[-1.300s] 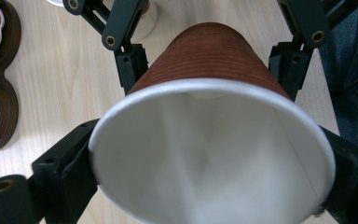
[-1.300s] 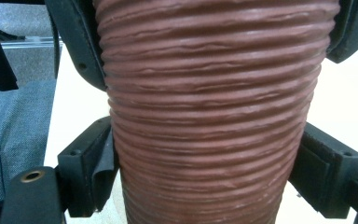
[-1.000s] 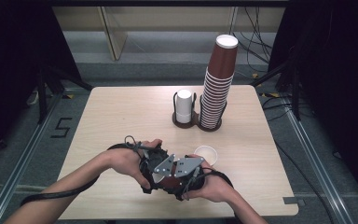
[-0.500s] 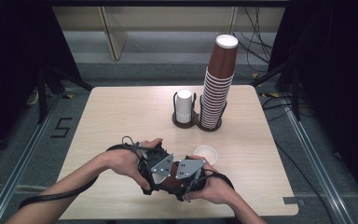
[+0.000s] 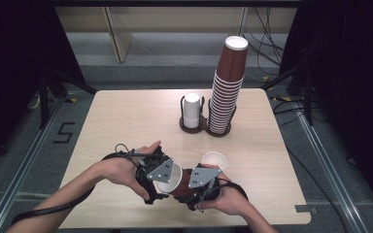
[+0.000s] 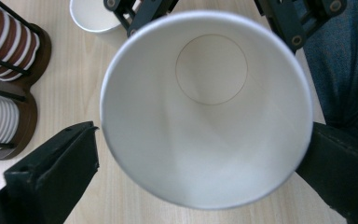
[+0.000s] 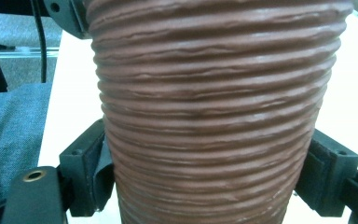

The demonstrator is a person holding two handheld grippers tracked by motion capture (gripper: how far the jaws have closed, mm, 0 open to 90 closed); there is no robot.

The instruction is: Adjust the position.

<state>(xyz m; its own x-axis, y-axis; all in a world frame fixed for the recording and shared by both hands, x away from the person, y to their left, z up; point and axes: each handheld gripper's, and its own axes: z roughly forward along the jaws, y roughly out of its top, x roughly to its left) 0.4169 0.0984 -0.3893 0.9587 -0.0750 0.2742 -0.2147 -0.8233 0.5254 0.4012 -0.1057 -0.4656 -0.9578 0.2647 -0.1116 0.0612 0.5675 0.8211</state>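
Observation:
A brown ribbed paper cup (image 7: 209,93) lies on its side above the table's near edge, and my right gripper (image 7: 209,163) is shut on its body. Its white mouth (image 6: 205,107) faces my left gripper (image 6: 203,140). That gripper's jaws have just been opening and now stand wide on either side of the rim. The left jaw is clear of it and the right jaw is close beside it. In the high view the cup (image 5: 171,178) sits between the left gripper (image 5: 158,182) and the right gripper (image 5: 194,187), both hand-held.
A white cup (image 5: 214,160) stands upright just beyond the grippers. Farther back a two-slot dark holder (image 5: 194,127) carries a tall stack of brown cups (image 5: 227,92) and a short white stack (image 5: 191,110). Bare wooden tabletop (image 5: 126,121) lies to the left.
The left gripper's jaws have spread and it has shifted slightly left, away from the right gripper. The cup's white mouth now shows between the two.

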